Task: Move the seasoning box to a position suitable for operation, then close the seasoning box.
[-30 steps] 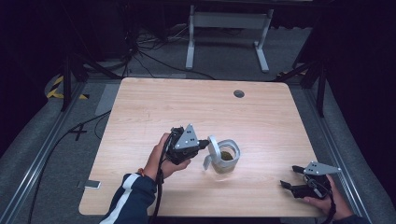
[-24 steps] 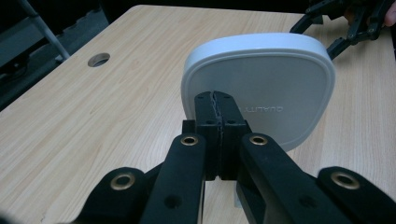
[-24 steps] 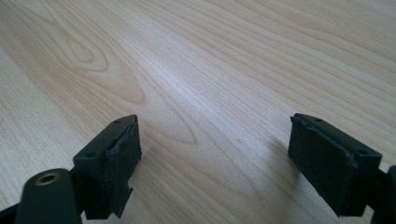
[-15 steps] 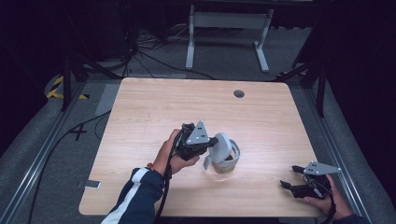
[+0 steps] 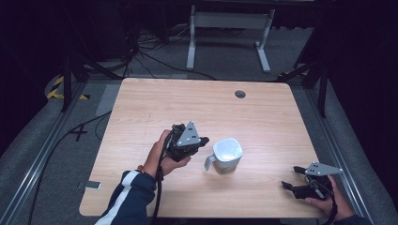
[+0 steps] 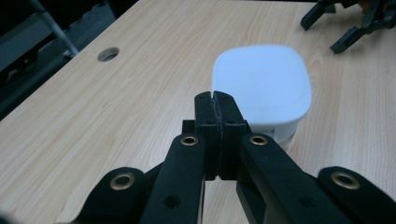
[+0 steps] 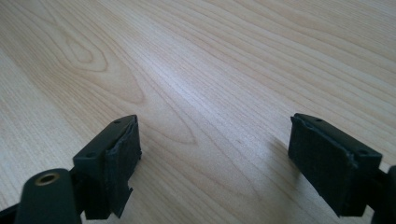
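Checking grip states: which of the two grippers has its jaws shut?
The left gripper, beside the white mug; its jaws meet, while the right gripper stands open.

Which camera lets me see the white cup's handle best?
The high view: the white cup stands upside down there, its handle sticking out toward the left gripper. The left gripper view shows its bottom, the handle hidden. The right gripper view shows table.

The jug [image 5: 226,155] stands on the table [image 5: 197,105], near its middle; left gripper [image 5: 199,142] just left of it, right gripper [image 5: 291,180] well right, nearer.
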Action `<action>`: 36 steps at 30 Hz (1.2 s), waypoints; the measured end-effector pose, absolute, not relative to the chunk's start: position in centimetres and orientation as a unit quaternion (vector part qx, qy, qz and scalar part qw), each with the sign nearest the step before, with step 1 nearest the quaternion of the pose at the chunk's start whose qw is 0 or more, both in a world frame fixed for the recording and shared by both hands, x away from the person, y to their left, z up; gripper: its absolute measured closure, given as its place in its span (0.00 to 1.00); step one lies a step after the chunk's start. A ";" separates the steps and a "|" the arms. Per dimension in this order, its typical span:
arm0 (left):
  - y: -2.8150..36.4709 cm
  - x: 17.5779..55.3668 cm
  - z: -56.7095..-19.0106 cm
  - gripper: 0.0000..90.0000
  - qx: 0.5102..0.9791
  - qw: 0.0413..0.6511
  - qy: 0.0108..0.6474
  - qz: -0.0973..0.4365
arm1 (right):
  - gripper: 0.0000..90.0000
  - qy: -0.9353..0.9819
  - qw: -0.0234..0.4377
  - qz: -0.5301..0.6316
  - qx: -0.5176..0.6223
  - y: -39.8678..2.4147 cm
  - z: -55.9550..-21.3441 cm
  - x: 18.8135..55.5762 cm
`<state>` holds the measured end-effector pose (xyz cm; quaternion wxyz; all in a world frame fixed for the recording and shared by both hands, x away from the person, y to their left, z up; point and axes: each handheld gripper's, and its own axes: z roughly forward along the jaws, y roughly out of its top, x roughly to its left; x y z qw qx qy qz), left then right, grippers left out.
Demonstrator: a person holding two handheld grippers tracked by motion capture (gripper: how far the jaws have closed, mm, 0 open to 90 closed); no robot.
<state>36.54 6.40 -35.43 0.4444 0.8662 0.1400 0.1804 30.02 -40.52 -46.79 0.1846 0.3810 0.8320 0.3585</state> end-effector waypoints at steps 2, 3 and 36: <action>7.6 36.4 -35.7 1.00 0.869 0.435 0.148 0.186 | 0.18 0.833 0.185 0.358 0.379 -40.5 -46.8 30.1; 8.2 36.4 -35.8 1.00 0.870 0.429 0.150 0.189 | 0.18 0.832 0.185 0.359 0.380 -40.5 -46.8 30.1; 20.8 34.0 -46.6 0.29 0.872 0.343 0.314 0.153 | 0.18 0.832 0.186 0.358 0.382 -40.5 -46.8 30.1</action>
